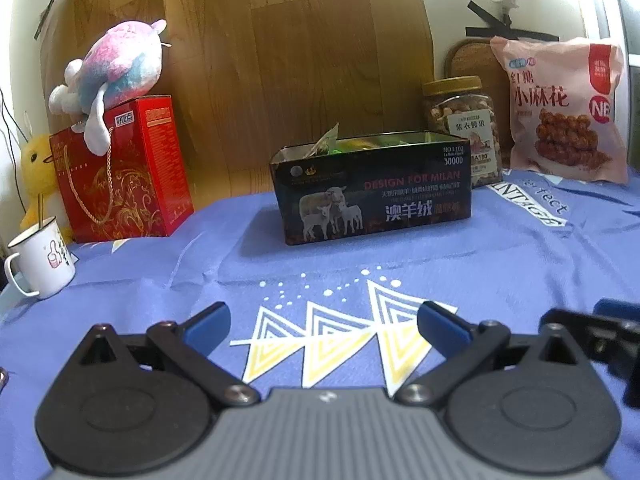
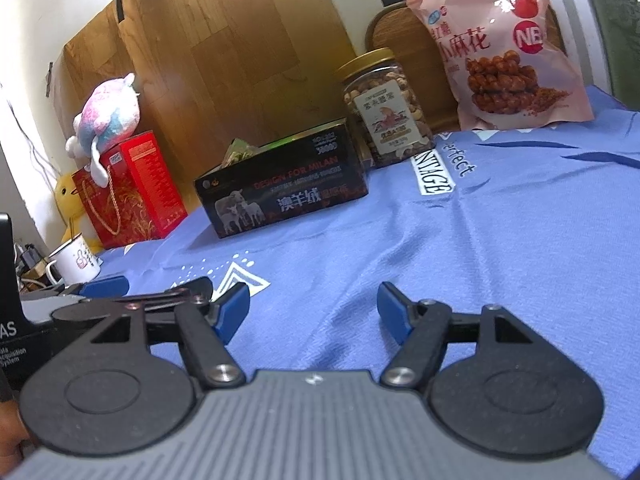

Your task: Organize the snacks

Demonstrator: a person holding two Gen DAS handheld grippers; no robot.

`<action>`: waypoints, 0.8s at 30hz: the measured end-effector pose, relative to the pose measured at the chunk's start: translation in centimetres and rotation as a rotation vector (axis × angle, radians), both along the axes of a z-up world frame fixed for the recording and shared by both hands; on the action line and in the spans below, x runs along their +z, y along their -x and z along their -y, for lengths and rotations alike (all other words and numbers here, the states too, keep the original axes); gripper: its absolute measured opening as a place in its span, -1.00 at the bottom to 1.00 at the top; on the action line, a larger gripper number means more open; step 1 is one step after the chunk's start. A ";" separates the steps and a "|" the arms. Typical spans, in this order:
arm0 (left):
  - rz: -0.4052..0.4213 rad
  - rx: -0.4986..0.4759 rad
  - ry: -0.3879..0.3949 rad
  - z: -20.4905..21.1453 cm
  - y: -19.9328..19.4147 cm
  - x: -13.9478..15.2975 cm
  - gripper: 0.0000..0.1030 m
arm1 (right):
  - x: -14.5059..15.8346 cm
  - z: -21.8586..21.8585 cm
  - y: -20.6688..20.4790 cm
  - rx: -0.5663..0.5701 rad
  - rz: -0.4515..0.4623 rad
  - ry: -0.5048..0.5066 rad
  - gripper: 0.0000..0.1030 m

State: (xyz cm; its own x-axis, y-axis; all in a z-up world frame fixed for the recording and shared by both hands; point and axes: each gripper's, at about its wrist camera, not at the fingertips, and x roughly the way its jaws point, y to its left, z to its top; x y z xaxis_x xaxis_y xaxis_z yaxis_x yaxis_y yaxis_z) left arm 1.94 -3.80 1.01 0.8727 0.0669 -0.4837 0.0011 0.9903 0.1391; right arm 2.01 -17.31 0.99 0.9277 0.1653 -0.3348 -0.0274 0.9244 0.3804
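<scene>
Low over the blue cloth (image 1: 500, 248), left gripper (image 1: 324, 322) and right gripper (image 2: 314, 308) sit side by side — both spread wide, empty

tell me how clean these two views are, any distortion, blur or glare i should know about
Left wrist view: strong fisheye bend, dark vignetted corners, the dark box fairly sharp with a soft shadow to its left on the blue cloth. Right wrist view: horizon tilted, the pink snack bag shows glare near its top, the nut jar label is too soft to read.
</scene>
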 end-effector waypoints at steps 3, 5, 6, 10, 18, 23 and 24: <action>0.009 0.001 0.005 -0.1 0.1 0.0 1.00 | 0.0 -0.2 -0.2 0.023 -0.006 0.009 0.41; 0.015 0.002 0.000 0.0 0.1 0.1 1.00 | 0.0 -0.2 -0.1 0.031 0.000 0.006 0.41; 0.019 0.003 -0.001 0.0 0.2 0.1 1.00 | 0.0 -0.1 0.0 0.033 0.007 0.001 0.41; 0.030 0.009 0.002 -0.1 0.4 0.1 1.00 | 0.0 0.0 0.1 0.031 0.008 -0.004 0.41; 0.012 0.004 -0.015 0.4 0.1 0.0 1.00 | 0.0 0.3 0.3 0.015 -0.001 -0.021 0.41; 0.037 0.027 -0.004 0.1 0.4 0.2 1.00 | -0.1 0.3 0.4 0.023 -0.003 -0.028 0.41; 0.040 0.031 0.001 0.0 0.5 0.2 1.00 | -0.1 0.3 0.5 0.028 -0.001 -0.027 0.41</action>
